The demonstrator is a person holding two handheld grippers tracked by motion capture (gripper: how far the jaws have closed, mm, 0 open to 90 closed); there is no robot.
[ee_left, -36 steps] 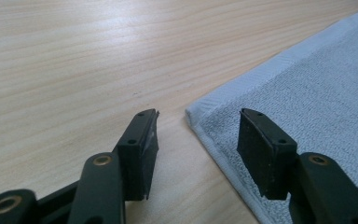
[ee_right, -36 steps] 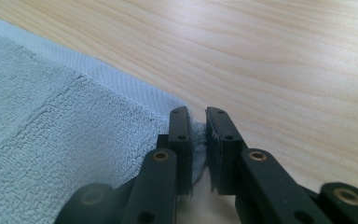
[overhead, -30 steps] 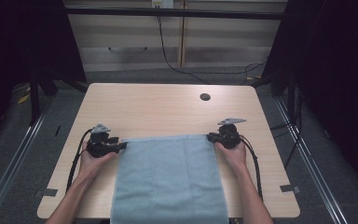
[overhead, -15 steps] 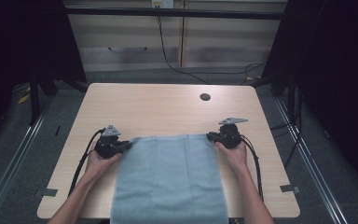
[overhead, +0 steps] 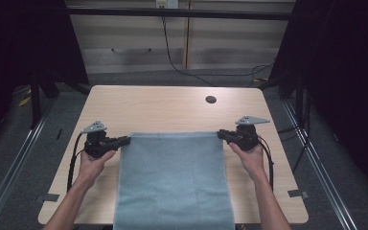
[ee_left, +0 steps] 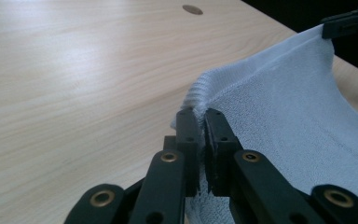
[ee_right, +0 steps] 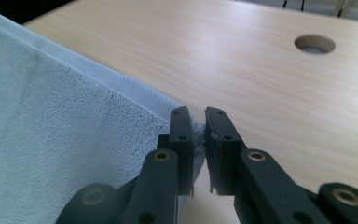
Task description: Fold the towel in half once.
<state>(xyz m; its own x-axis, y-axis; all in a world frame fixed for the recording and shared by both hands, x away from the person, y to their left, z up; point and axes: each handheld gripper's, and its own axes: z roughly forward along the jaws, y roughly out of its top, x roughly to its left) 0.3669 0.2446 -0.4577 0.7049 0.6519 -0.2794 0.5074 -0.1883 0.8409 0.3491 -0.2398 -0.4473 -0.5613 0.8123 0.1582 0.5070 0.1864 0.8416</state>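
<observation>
On the table (overhead: 172,108), both gripper views show jaws pinching towel (overhead: 172,177) corners.

Light wooden table (overhead: 163,108), round hole (overhead: 211,99), blue towel (overhead: 172,177) spread on it

The near end of the pale blue terry towel (overhead: 172,182) is cut off by the high view's bottom edge, as are both forearms. The pinched corners are hidden between the black jaws of the left gripper (ee_left: 199,122) and the right gripper (ee_right: 197,120). The table under the towel is covered.
</observation>
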